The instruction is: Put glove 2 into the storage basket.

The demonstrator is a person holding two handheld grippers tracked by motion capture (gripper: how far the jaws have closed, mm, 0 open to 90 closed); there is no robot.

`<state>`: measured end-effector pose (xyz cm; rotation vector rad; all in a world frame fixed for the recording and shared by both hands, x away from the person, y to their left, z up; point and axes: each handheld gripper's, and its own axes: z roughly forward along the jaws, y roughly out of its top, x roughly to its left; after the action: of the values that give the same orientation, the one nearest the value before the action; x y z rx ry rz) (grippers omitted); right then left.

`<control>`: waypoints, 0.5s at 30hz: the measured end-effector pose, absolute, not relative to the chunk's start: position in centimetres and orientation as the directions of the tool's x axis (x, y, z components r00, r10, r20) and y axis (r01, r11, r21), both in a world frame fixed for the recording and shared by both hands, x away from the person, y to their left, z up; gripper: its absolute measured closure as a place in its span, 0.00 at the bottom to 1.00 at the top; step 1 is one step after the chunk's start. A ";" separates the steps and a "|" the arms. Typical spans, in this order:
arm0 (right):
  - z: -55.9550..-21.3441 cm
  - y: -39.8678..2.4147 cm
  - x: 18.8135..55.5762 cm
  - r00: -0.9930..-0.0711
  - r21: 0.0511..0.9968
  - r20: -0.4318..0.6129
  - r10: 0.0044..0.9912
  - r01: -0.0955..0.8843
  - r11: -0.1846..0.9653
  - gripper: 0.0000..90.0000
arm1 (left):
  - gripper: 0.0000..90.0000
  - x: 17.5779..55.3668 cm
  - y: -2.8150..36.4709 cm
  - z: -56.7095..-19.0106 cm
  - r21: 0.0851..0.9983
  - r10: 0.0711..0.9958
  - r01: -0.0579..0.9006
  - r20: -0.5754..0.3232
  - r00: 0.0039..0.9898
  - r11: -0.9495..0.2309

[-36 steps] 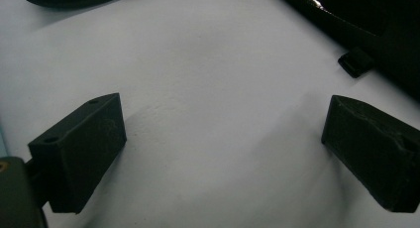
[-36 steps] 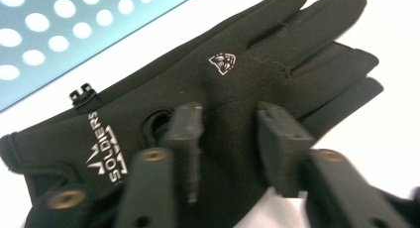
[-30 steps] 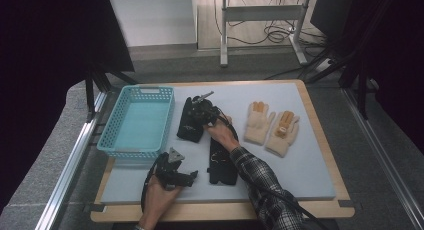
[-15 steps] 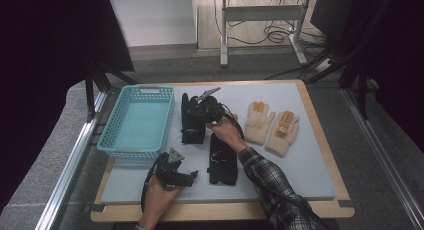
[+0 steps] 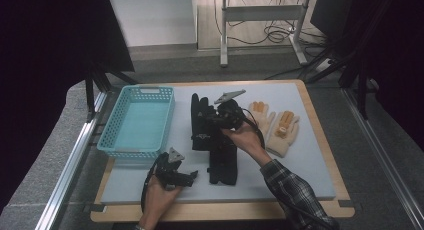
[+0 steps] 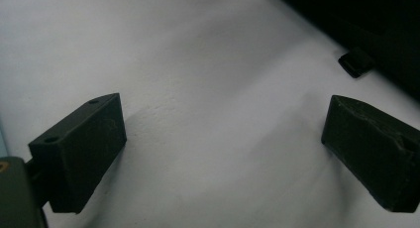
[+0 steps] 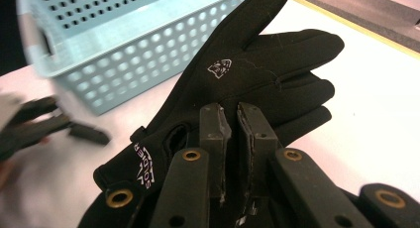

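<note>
My right gripper (image 5: 214, 121) (image 7: 229, 111) is shut on a black glove (image 5: 200, 124) (image 7: 247, 74), pinching its fabric near the palm and holding it above the white mat. The glove's fingers point toward the light blue basket (image 5: 137, 121) (image 7: 124, 34). A second black glove (image 5: 223, 162) lies flat on the mat below my right hand. My left gripper (image 5: 176, 176) (image 6: 223, 139) rests low over the bare mat near the front edge, its jaws wide apart with nothing between them. In the right gripper view, the left gripper (image 7: 44, 125) appears blurred at the left.
Two cream gloves with yellow palms (image 5: 262, 117) (image 5: 285, 132) lie side by side at the right of the mat. The wooden table edge (image 5: 220, 210) frames the mat. A metal stand and cables sit on the floor beyond the table.
My right gripper has risen with the black glove, lifting it off the mat and drifting slightly right. The left gripper has stayed put.
</note>
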<state>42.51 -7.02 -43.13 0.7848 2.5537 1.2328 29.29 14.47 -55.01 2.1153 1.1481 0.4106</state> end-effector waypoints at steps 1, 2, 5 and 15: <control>-42.8 -7.9 41.4 -0.842 0.778 0.052 0.538 0.372 0.507 0.90 | 0.04 29.3 14.5 -55.0 0.698 0.827 0.609 -0.044 0.561 -0.376; -42.6 -8.3 40.8 -0.841 0.778 0.056 0.538 0.374 0.505 0.90 | 0.04 29.3 14.5 -55.0 0.698 0.827 0.609 -0.044 0.561 -0.376; -42.4 -9.1 39.6 -0.841 0.781 0.061 0.538 0.376 0.499 0.90 | 0.04 29.3 14.4 -55.0 0.700 0.829 0.611 -0.047 0.557 -0.371; -44.6 -12.0 35.1 -0.818 0.762 0.017 0.576 0.383 0.522 0.89 | 0.04 29.3 14.5 -55.0 0.698 0.828 0.611 -0.044 0.559 -0.375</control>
<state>35.10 -11.99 -44.60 0.8104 2.5253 1.1773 29.29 14.47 -54.99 2.1155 1.1492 0.4131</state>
